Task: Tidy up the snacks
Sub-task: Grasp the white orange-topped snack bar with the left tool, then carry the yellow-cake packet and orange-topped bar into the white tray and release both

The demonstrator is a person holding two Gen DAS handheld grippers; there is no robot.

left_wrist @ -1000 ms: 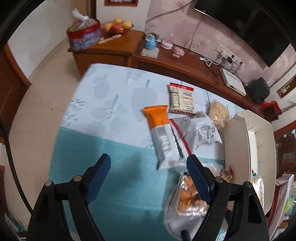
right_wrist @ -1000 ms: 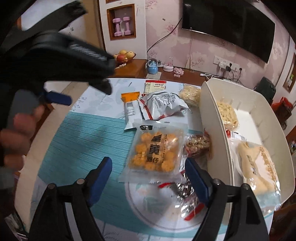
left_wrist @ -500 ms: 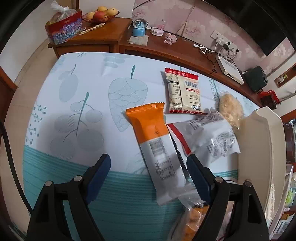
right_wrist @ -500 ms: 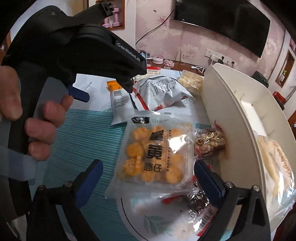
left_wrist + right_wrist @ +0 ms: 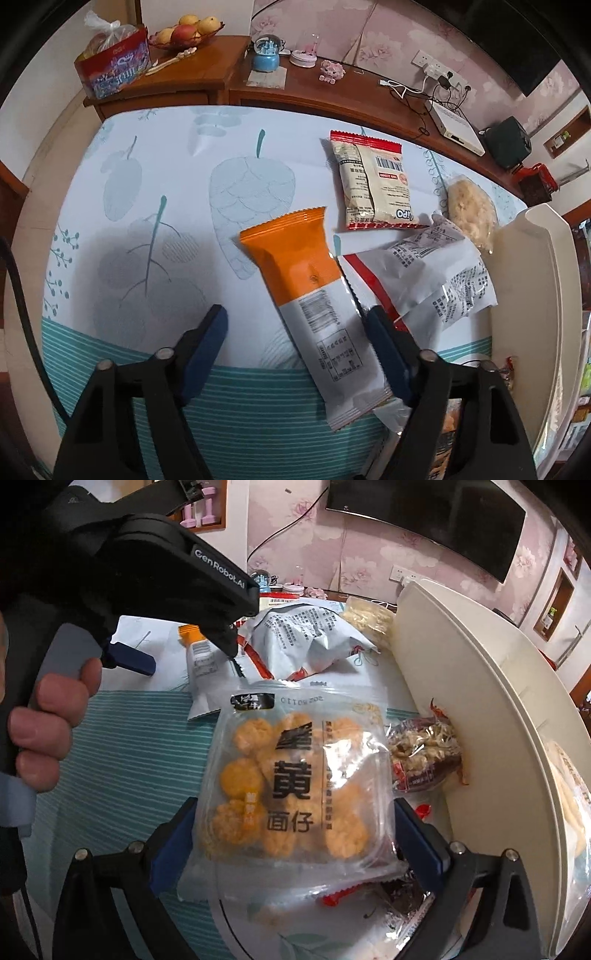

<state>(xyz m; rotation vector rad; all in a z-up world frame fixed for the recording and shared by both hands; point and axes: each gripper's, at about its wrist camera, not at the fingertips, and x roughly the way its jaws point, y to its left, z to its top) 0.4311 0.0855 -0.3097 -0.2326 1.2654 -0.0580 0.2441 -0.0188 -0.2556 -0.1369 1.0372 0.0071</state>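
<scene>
An orange-and-white snack packet (image 5: 317, 306) lies on the leaf-print tablecloth. My left gripper (image 5: 299, 332) stands over its lower half with the jaws closing. The right pad is at the packet's edge and the left pad (image 5: 210, 339) is apart from it. A clear bag of yellow puffs (image 5: 295, 782) lies between the wide jaws of my right gripper (image 5: 299, 834), with a pad at each side and no visible squeeze. The cream bin (image 5: 480, 701) stands to the right, with pale snack bags inside.
A red-edged beige packet (image 5: 373, 184), a white crinkled bag (image 5: 436, 273) and a clear bag of pale snacks (image 5: 471, 210) lie near the bin (image 5: 532, 280). A brown nut packet (image 5: 424, 757) leans on the bin. A person's hand (image 5: 48, 720) is at the left. Behind stands a wooden sideboard (image 5: 207, 81).
My left gripper came down and forward over the orange packet and its jaws narrowed. My right gripper sank onto the yellow puff bag and its jaws widened.
</scene>
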